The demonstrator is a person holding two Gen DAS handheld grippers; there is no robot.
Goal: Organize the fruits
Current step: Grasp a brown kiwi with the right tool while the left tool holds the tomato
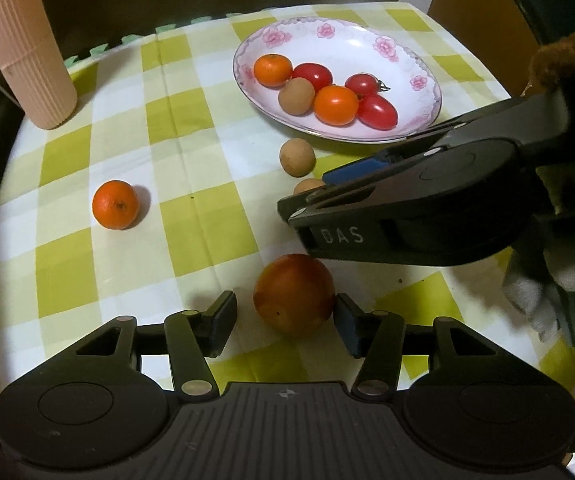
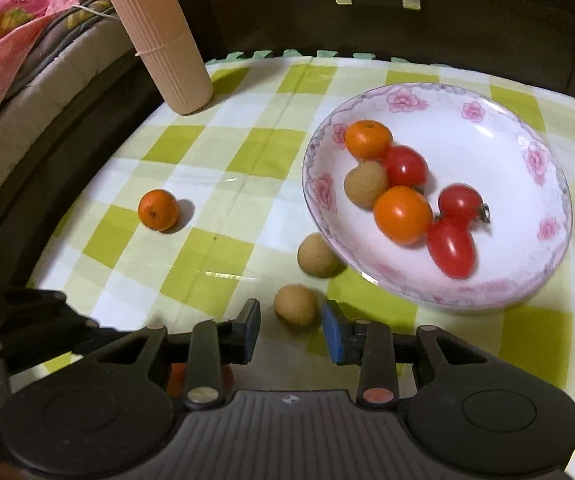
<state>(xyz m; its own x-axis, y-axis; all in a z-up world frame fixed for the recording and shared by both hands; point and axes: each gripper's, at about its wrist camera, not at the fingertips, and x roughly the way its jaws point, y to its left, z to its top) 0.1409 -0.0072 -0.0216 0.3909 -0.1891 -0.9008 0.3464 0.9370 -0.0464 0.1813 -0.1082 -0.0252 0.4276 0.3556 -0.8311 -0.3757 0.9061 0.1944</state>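
Both claws are lining up pickups: the left claw (image 1: 285,314) stands open around a reddish-orange fruit (image 1: 293,294), perhaps touching one pad, and the right claw (image 2: 291,326) brackets a longan (image 2: 296,305) ungripped on the table (image 2: 207,248); next, close and carry to the plate (image 2: 527,292).

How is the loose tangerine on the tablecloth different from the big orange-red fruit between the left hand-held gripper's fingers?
The tangerine looks smaller and evenly bright orange; the big fruit is larger with a reddish blush. The tangerine sits alone on the tablecloth; the big fruit lies between the left hand-held gripper fingers. Both are round and outside the plate.
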